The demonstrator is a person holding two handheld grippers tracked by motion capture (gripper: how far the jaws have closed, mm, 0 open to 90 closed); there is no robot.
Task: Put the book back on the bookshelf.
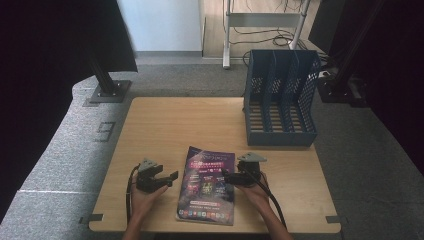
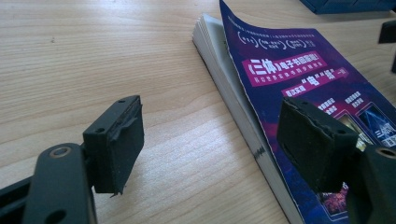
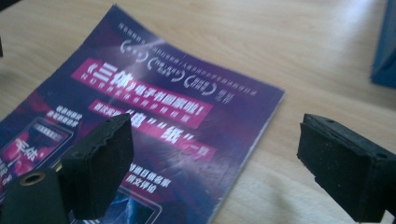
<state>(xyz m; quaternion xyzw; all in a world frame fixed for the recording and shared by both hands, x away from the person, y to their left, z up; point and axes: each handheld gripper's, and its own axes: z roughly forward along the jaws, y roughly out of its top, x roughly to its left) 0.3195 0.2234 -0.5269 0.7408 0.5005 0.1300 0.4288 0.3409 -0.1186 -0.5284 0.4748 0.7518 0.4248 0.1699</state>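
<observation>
- High view: a purple magazine (image 1: 207,186) lies flat near the front edge of the wooden desk (image 1: 175,125), between the two hands. The left claw (image 1: 167,180) sits just beside the magazine's left edge, its jaws spread with nothing between them. The right claw (image 1: 226,176) reaches over the magazine's right edge. A blue file rack (image 1: 280,100) stands at the desk's far right corner, well apart from the magazine.
- Left gripper view: the left claw (image 2: 210,140) is spread wide; one jaw hangs over bare desk (image 2: 93,56), the other over the magazine (image 2: 303,79), whose cover curls up off the stacked pages.
- Right gripper view: the right claw (image 3: 215,158) is spread too, straddling the magazine's (image 3: 154,107) edge, one jaw above the cover, the other above the desk (image 3: 303,56). It pinches nothing.
</observation>
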